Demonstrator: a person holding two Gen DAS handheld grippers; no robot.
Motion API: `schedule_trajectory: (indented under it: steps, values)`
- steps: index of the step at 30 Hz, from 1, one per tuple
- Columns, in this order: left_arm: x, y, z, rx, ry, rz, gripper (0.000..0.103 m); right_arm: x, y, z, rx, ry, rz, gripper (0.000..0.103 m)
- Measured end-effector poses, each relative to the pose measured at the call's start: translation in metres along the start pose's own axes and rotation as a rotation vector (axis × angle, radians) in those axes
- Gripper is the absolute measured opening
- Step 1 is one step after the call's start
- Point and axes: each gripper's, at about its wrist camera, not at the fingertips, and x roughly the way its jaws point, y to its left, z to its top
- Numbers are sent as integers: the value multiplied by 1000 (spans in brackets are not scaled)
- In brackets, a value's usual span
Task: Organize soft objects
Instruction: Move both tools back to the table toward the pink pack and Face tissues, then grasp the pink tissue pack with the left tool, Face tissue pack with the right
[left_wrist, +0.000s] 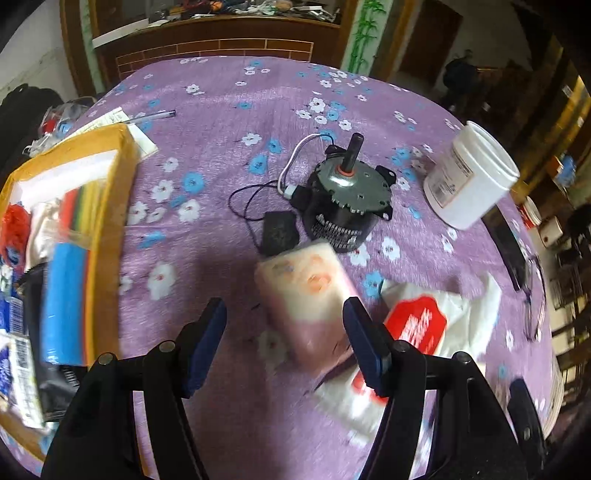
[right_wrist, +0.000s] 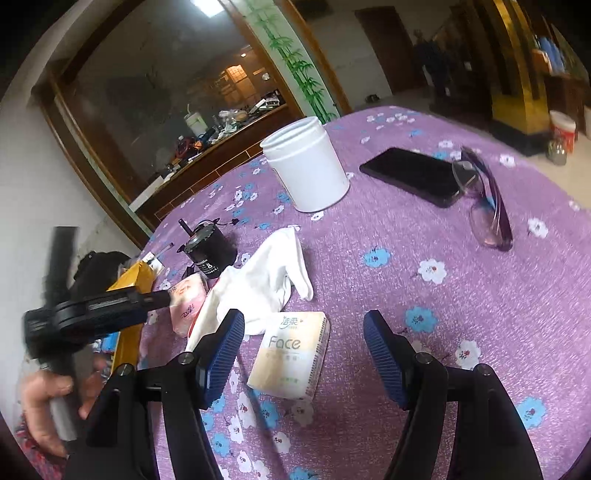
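A pink tissue pack (left_wrist: 310, 299) lies on the purple flowered tablecloth (left_wrist: 229, 155), just ahead of my open left gripper (left_wrist: 284, 325), whose fingers stand on either side of its near end without touching. It also shows in the right wrist view (right_wrist: 186, 301). A white bag with a red label (left_wrist: 424, 332) lies to its right. My right gripper (right_wrist: 303, 347) is open above a beige "Face" tissue pack (right_wrist: 291, 354). A white glove (right_wrist: 273, 273) lies behind it.
A yellow cardboard box (left_wrist: 107, 229) with cloths and packets stands at the left. An electric motor (left_wrist: 343, 199) with wires, a white jar (left_wrist: 469, 177), a black phone (right_wrist: 413, 173) and purple glasses (right_wrist: 487, 206) are on the table.
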Motion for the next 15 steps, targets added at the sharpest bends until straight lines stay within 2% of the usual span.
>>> schedule_trajectory:
  steps: [4,7,8,9,12,15]
  values:
    - [19,-12,5,-18,10,30,64,-1,-5,0,10,-2,23,70]
    - [29,-11,5,-34,-11,-3,65,-2,-5,1,11,-1,36,70]
    - [30,-11,4,-35,-16,-12,60,-2,-5,1,10,-1,34,70]
    - [30,-10,2,-29,-25,-34,49,-2,-5,1,11,-1,29,70]
    - [22,-7,-6,-2,-51,-71,40,-2,-6,1,8,1,18,70]
    - [10,1,-16,20,-46,-118,38,1,-6,0,2,13,1,70]
